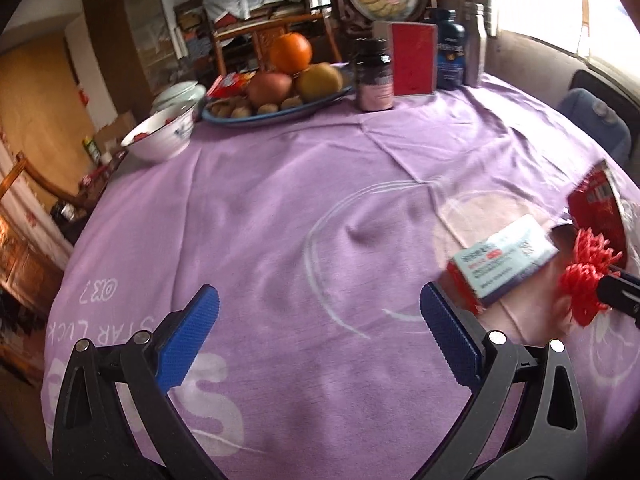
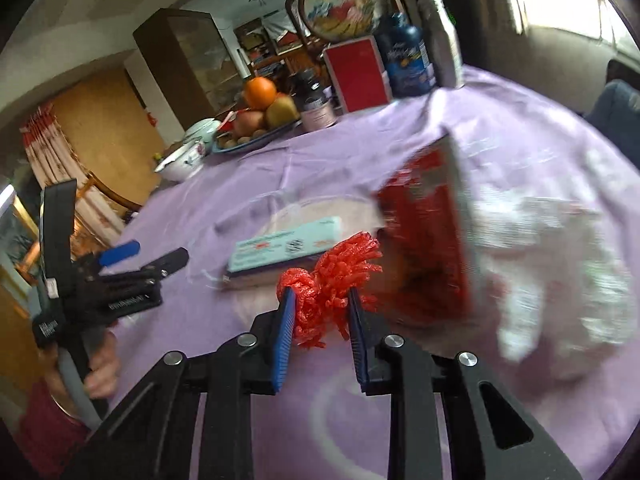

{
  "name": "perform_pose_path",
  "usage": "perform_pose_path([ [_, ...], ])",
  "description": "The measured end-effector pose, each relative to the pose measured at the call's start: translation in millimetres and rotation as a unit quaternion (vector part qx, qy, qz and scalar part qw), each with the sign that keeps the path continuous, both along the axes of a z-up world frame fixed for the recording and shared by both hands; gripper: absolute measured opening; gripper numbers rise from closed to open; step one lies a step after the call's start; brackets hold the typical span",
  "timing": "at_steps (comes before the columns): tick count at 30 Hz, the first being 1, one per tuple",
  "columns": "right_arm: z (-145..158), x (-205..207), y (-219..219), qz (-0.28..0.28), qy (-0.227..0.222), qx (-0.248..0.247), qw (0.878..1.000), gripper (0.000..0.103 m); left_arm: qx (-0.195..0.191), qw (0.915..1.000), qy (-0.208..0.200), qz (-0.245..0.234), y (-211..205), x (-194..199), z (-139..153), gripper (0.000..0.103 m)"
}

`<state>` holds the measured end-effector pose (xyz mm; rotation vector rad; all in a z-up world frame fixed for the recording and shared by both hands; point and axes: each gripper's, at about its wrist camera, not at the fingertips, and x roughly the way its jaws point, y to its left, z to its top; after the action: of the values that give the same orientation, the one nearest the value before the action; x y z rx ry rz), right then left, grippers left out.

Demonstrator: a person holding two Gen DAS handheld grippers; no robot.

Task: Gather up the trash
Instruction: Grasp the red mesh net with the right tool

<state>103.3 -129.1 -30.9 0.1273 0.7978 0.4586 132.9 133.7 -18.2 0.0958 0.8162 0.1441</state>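
Right gripper (image 2: pixel 322 312) clamped on the red foam net (image 2: pixel 328 280), pinched mid-bunch so it lifts whole. Left gripper (image 1: pixel 320 320) spread, empty, parked at 9 o'clock. Flat carton (image 2: pixel 286 250) at 12 o'clock, untouched.

Lilac tablecloth (image 1: pixel 280 184) printed with white rings and lettering; red foam netting (image 2: pixel 324 288); pale blue box (image 1: pixel 504 260) with red end; blue ribbed pads (image 1: pixel 188 336) on black grippers; orange fruit (image 1: pixel 291 52).
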Motion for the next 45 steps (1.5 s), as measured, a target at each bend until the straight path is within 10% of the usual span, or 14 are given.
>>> perform_pose_path([
  [5, -7.7, -21.9, -20.7, 0.027, 0.005, -0.007, 1.000, 0.056, 0.010, 0.9985, -0.001, -0.054, -22.3, -1.6, -5.0, 0.096],
  [15, -2.8, -27.3, -67.5, -0.036, -0.034, 0.050, 0.998, 0.080, 0.016, 0.9941, 0.020, -0.106, -43.1, 2.9, -13.6, 0.097],
  [22, -23.0, -16.4, -94.0, -0.036, 0.020, 0.158, 0.987, 0.081, 0.053, 0.9775, 0.030, -0.202, -84.1, 30.7, -19.3, 0.097],
  [29, -25.0, -15.2, -87.1, -0.024, 0.031, 0.152, 0.988, 0.081, 0.017, 0.9676, 0.067, -0.243, -102.8, 60.4, -38.0, 0.095],
  [34, -23.7, -17.5, -89.2, -0.028, 0.028, 0.154, 0.987, 0.081, -0.045, 0.9692, 0.078, -0.229, -90.3, 56.8, -34.5, 0.055],
  [37, -22.4, -19.1, -88.3, -0.029, 0.023, 0.147, 0.988, 0.081, -0.056, 0.9751, 0.078, -0.200, -77.1, 41.5, -32.2, 0.049],
  [42, -20.7, -19.0, -84.0, -0.025, 0.020, 0.133, 0.991, 0.081, -0.048, 0.9871, 0.067, -0.137, -54.7, 3.4, -30.8, 0.056],
  [45, -18.9, -20.7, -81.8, -0.028, 0.013, 0.121, 0.992, 0.081, -0.041, 0.9915, 0.058, -0.109, -49.8, 1.5, -28.9, 0.091],
])
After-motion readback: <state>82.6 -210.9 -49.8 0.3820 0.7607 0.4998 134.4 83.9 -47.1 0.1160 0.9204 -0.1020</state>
